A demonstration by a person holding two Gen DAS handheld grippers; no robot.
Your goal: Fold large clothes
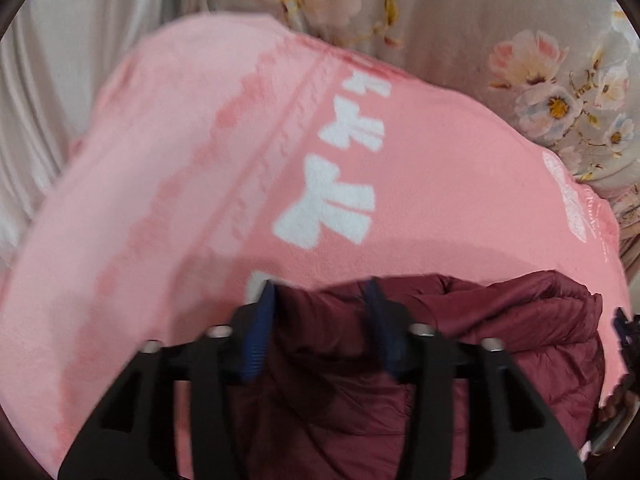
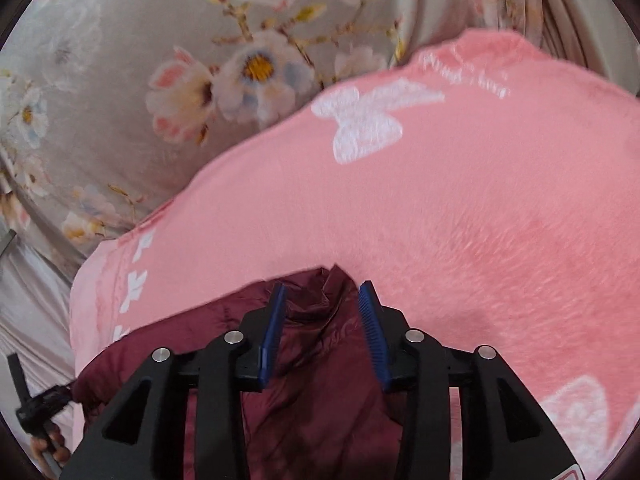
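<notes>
A maroon puffer jacket [image 1: 500, 332] lies bunched on a pink blanket [image 1: 200, 200] with white bow prints. In the left wrist view my left gripper [image 1: 320, 290] stands open over the jacket's edge. Maroon cloth lies loose between its blue pads [image 1: 260, 320]. In the right wrist view my right gripper [image 2: 323, 290] is open too, its pads apart around a raised peak of the jacket [image 2: 320, 360] without pressing on it. The other gripper shows at the right edge [image 1: 626, 332] of the left wrist view and at the lower left [image 2: 28, 408] of the right wrist view.
The pink blanket [image 2: 460, 220] covers a bed with a grey floral sheet [image 2: 120, 60] behind it. Pale curtains [image 1: 60, 80] hang at the back left. A hand [image 2: 52, 448] holds the other gripper at the lower left.
</notes>
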